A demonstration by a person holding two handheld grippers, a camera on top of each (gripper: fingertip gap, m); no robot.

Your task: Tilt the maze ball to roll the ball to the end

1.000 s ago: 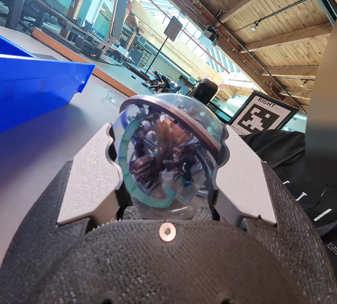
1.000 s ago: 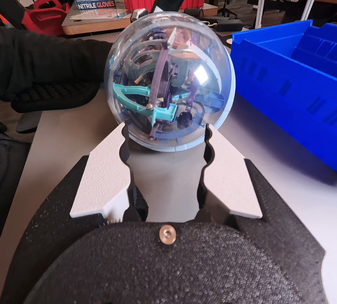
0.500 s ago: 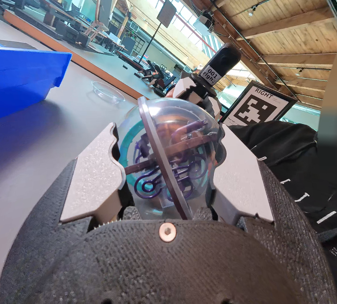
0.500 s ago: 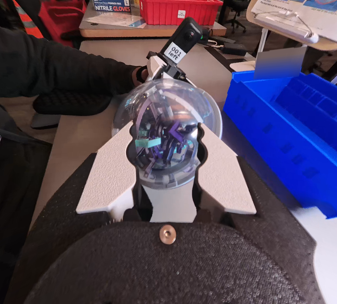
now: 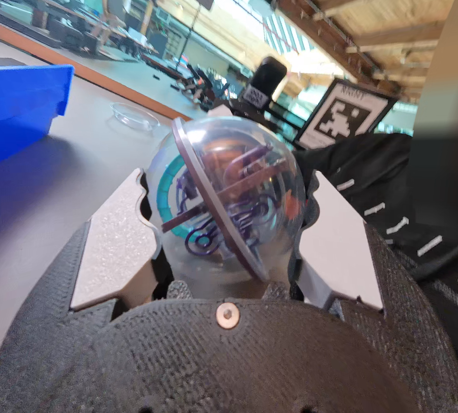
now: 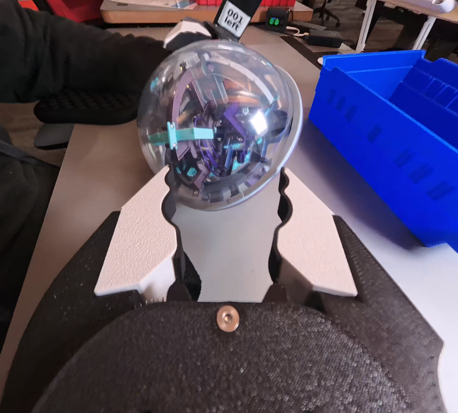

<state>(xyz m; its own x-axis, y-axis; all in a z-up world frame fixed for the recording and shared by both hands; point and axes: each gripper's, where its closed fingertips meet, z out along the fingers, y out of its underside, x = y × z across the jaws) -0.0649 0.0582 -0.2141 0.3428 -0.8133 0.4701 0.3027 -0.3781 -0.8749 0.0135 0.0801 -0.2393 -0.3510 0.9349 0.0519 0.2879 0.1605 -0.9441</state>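
Backed away since half a second ago, the right claw [image 6: 225, 171]: then deep around the maze ball [image 6: 218, 128], now only at its lower edge, fingers spread wide and holding nothing. Cannot tell whether the fingertips [image 6: 167, 171] touch the clear shell or stop just short of it.

Cannot make out the small rolling ball among the purple and teal tracks inside; blurred by motion in the left wrist view, crowded and glare-spotted in the right.

Hidden behind the maze ball: most of the left claw [image 5: 226, 174] as seen from the right wrist view, only its white top and camera stalk showing above.

Clamped on the maze ball's two sides, the left claw, sphere seated far back between its fingers and lifted off the tabletop [image 6: 99, 177], seam ring steeply tilted.

Cut off at the frame edge, right of the maze ball: blue bin [image 6: 371, 128]. Left of the ball, a black sleeve [image 6: 62, 53] reaching toward it.
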